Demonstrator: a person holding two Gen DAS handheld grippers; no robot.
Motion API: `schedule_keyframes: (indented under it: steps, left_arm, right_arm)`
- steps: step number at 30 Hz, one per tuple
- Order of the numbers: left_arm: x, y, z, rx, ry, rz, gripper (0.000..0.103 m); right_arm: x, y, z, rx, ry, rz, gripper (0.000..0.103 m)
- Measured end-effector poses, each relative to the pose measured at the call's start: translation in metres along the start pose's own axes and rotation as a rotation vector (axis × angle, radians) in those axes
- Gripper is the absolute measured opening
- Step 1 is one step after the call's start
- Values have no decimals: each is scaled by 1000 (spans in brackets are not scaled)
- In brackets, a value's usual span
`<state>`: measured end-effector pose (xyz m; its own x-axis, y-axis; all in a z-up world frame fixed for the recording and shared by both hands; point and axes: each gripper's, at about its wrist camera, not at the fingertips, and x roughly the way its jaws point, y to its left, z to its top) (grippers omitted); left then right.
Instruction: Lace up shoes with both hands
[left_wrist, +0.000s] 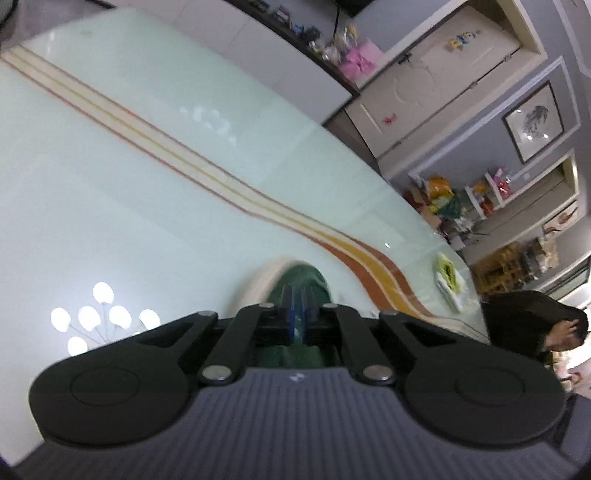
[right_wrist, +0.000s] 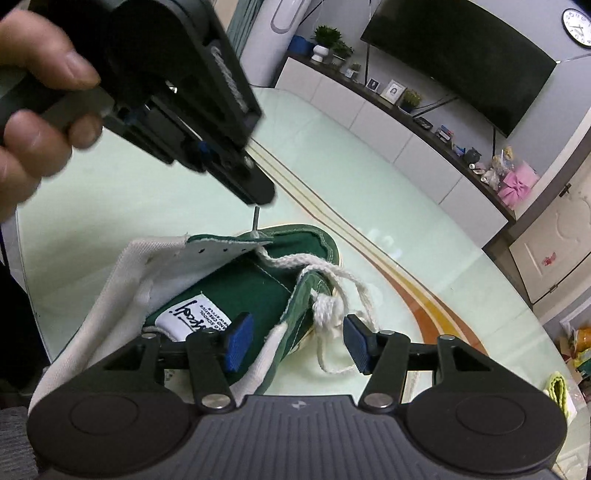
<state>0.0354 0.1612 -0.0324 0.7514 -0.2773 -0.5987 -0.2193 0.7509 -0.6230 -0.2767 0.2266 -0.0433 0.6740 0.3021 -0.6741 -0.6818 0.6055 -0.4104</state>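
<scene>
1. Left tongs (right_wrist: 255, 192): seen from outside in the right view, above and ahead of the right tongs, held by a hand (right_wrist: 33, 107). The fingers are pressed together on the thin lace tip (right_wrist: 255, 218), which runs straight down to the top eyelet of the far flap. In the left view the blue pads (left_wrist: 297, 317) are seen closed against each other; the tip itself cannot be made out there.
2. Right tongs (right_wrist: 295, 341): spread, pinching nothing. They are set low over the shoe's near flap, with the bunched lace (right_wrist: 327, 308) between the pads and just ahead; judged to be placed ready to take that lace.
3. Shoe (right_wrist: 236, 284): green canvas, white lining, resting on the surface (right_wrist: 147, 192) directly ahead of the right tongs and below the left tongs. Flaps are splayed open and the tongue label is exposed; only the lower eyelets appear laced.
4. Purpose, judged: the tip is held upright and taut so it can be drawn through the eyelet.
5. View difference: the right view shows the shoe, lace and both tongs; the left view shows only a blurred green toe (left_wrist: 301, 280) beyond its pads, and a person (left_wrist: 532, 325) at the surface's far edge.
</scene>
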Motion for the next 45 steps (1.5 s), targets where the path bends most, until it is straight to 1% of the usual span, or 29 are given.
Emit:
schedule_keyframes:
  steps: [1,3,4,5,6,7,10,12,14,16,18,20,22,25,28,29,32,35,36,37,42,45]
  left_arm:
    - [5,-3,-3,5,6,16,20]
    - [11,-4,-6,1,15,19,20]
    - [14,-5,-7,6,15,25,19]
    - [17,-6,-8,12,15,30,15]
    - [18,-6,-8,22,1,49,3]
    - [18,-3,-9,24,-8,62,1]
    - [17,6,-10,21,-32,95,1]
    - [13,11,-9,17,-50,121,1]
    - [12,13,-9,7,-49,120,1]
    - [10,15,-12,-35,-42,97,3]
    - [6,16,-17,-65,-32,70,3]
    - [3,14,-21,-61,-36,56,6]
    - [4,9,-20,-48,-38,37,15]
    - [3,7,-17,-61,-53,37,22]
    - [6,6,-13,-57,-27,4,24]
    - [9,8,-13,-59,-26,13,24]
    - [19,14,-16,-79,-12,32,22]
    - [23,16,-18,-68,-35,37,19]
    - [23,15,-18,-61,-45,41,7]
    - [22,15,-20,-57,-49,47,4]
    - [21,15,-23,-31,-65,59,3]
    - [13,15,-22,-18,-87,78,3]
  right_arm:
    - [-2,1,1,3,-2,-1,58]
    - [-4,-3,0,11,-5,-1,58]
    - [-4,-5,-1,16,-7,1,58]
    - [-8,-5,-2,20,-9,5,58]
    - [-10,-6,-3,28,-13,14,58]
    - [-11,-6,-3,34,-16,19,58]
    - [-16,-5,-2,41,-29,30,58]
    - [-19,-4,0,48,-38,42,60]
    - [-23,-2,0,51,-47,53,62]
    - [-25,-2,-1,51,-51,54,66]
    - [-26,-2,-3,58,-51,53,66]
    - [-25,-2,-4,64,-51,54,66]
    - [-25,-1,-4,63,-51,53,66]
    - [-24,0,-3,63,-51,52,67]
    - [-23,0,-2,66,-52,54,67]
    - [-23,0,-2,66,-51,54,67]
    - [-23,0,-2,65,-53,52,67]
    - [-24,2,-3,66,-55,50,67]
    - [-25,2,-3,67,-55,49,67]
    - [-25,3,-3,68,-56,48,67]
    - [-26,9,1,58,-68,40,65]
    - [-22,9,1,94,-46,39,65]
